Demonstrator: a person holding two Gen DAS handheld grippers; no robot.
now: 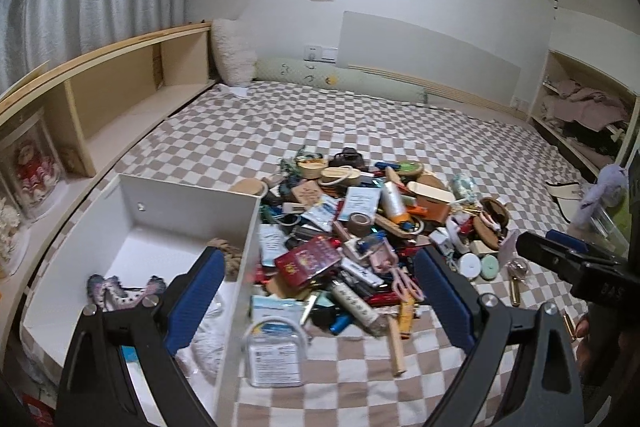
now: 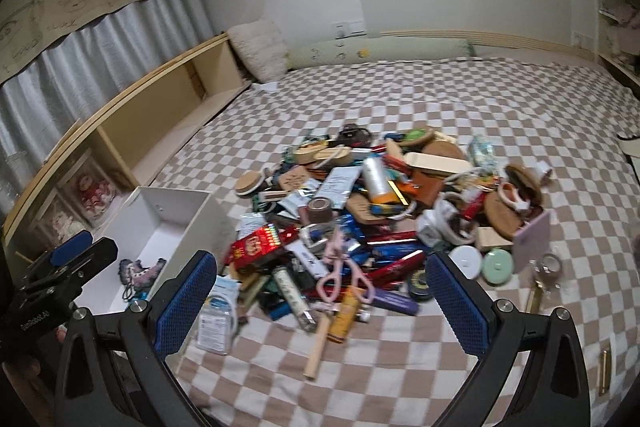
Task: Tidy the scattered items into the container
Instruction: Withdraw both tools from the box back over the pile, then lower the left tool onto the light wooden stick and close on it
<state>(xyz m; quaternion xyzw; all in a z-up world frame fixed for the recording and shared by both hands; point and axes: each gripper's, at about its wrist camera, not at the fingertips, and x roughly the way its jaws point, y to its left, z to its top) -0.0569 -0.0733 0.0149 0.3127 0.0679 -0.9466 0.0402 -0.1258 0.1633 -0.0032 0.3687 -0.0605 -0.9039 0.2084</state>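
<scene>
A heap of small items lies on the checkered bed: a red box, pink scissors, tape roll, wooden lids, bottles. A white open box stands left of the heap and holds a patterned hair clip and a brown scrunchie. My left gripper is open, straddling the box's right wall and the heap's near edge. My right gripper is open above the heap's near edge, nothing between its fingers.
A clear plastic packet lies by the box's near corner. A wooden shelf runs along the bed's left side. Pillows sit at the headboard. Bare checkered sheet lies in front of the heap.
</scene>
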